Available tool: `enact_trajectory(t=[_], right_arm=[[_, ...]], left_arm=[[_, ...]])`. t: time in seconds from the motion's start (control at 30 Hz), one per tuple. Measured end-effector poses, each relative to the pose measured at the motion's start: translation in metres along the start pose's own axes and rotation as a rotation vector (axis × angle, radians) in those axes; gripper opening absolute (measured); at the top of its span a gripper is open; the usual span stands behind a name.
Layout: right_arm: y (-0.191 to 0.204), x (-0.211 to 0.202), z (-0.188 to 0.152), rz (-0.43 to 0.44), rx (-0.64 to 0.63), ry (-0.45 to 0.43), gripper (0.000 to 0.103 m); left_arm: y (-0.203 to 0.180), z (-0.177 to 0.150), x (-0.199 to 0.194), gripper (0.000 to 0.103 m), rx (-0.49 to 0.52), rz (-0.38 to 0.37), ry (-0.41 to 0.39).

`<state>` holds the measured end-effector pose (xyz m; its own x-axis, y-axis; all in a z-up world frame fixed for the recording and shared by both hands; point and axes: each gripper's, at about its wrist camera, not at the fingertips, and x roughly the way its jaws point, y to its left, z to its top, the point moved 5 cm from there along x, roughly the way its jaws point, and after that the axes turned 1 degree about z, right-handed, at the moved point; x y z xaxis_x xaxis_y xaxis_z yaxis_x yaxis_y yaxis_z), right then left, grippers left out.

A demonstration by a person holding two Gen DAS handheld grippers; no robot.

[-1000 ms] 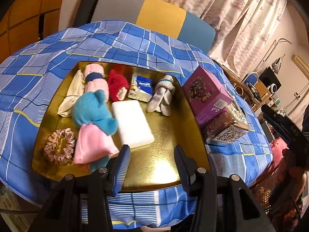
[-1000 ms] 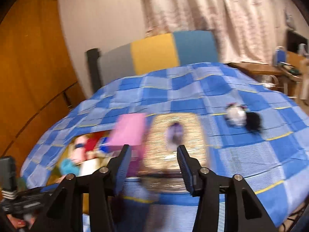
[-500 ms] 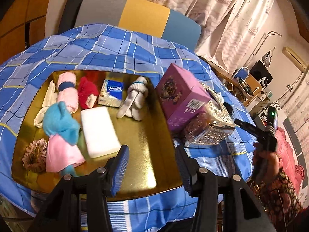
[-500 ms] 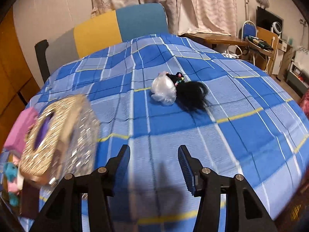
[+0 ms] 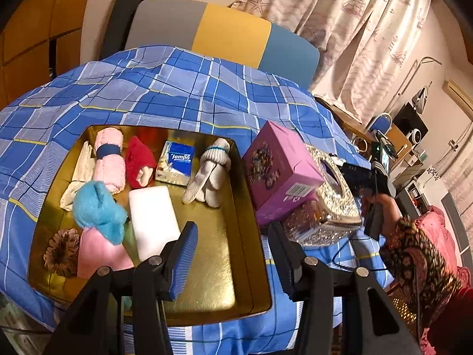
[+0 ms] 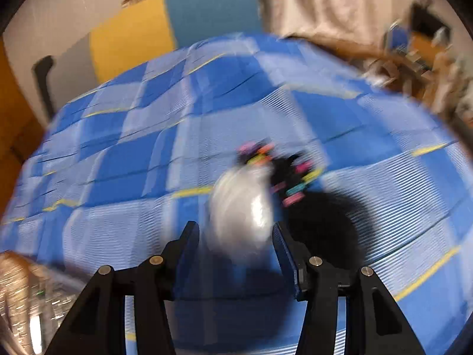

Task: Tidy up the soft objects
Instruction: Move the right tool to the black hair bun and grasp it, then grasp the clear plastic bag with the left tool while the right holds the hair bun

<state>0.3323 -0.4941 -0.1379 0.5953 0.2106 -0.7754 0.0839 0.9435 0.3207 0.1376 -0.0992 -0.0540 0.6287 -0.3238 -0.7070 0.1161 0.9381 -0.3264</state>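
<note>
Currently right gripper (image 6: 233,254) fingers are standing spread, empty, with blurred clear bag (image 6: 241,210) sitting just ahead between the tips, black hair tuft (image 6: 322,216) beside. Left gripper (image 5: 233,257) is hanging spread, empty, over gold tray (image 5: 207,266).

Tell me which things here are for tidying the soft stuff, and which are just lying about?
For the job: gold tray, blue plush, rolled pink towel, white sock, clear bag, black hair piece.

Lying about: purple box, sparkly tissue box, chair.
</note>
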Motion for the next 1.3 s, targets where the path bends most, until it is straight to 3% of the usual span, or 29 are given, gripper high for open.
enact_trajectory(t=[0.03,0.1,0.23,0.3,0.37,0.57,0.63,0.7,0.73,0.77,0.9,1.1,1.23,1.3], right_arm=[[0.011,-0.007,-0.003,0.104,-0.002,0.011,0.053],[0.014,-0.027,0.003,0.126,-0.038,-0.052,0.053],[-0.017,-0.059,0.038,-0.138,-0.130,-0.225,0.068],[-0.036,-0.050,0.049,-0.216,-0.119,-0.197,0.071],[-0.054,-0.028,0.055,-0.265,-0.089,-0.112,0.071],[-0.065,0.028,0.057,-0.291,-0.121,0.056,0.070],[-0.067,0.040,0.049,-0.282,-0.100,0.091,0.066],[-0.068,0.045,0.041,-0.266,-0.094,0.104,0.055],[-0.065,0.041,0.038,-0.268,-0.110,0.086,0.039],[-0.063,0.037,0.033,-0.237,-0.107,0.088,0.034],[-0.062,0.008,0.010,-0.172,-0.026,0.064,0.034],[-0.085,-0.045,-0.045,-0.138,0.222,0.022,0.034],[-0.101,-0.067,-0.082,-0.169,0.274,-0.012,0.033],[-0.100,-0.074,-0.090,-0.146,0.266,-0.013,0.033]], left_arm=[[-0.001,0.002,0.001,0.050,-0.001,-0.003,-0.002],[-0.006,0.007,0.003,0.050,-0.005,-0.014,-0.007],[-0.014,0.016,0.006,0.050,-0.010,-0.037,-0.011],[-0.017,0.019,0.006,0.050,-0.008,-0.036,-0.015],[-0.020,0.022,0.005,0.050,-0.007,-0.038,-0.017],[-0.027,0.030,0.002,0.050,-0.003,-0.022,-0.023],[-0.032,0.034,0.000,0.050,0.009,-0.027,-0.026],[-0.039,0.038,0.000,0.050,0.022,-0.035,-0.028],[-0.044,0.040,-0.001,0.050,0.031,-0.042,-0.031],[-0.049,0.043,-0.001,0.050,0.045,-0.047,-0.034],[-0.082,0.059,0.001,0.050,0.111,-0.080,-0.038],[-0.163,0.090,0.017,0.050,0.232,-0.193,0.017],[-0.230,0.107,0.047,0.065,0.351,-0.230,0.077],[-0.256,0.111,0.069,0.066,0.381,-0.230,0.113]])
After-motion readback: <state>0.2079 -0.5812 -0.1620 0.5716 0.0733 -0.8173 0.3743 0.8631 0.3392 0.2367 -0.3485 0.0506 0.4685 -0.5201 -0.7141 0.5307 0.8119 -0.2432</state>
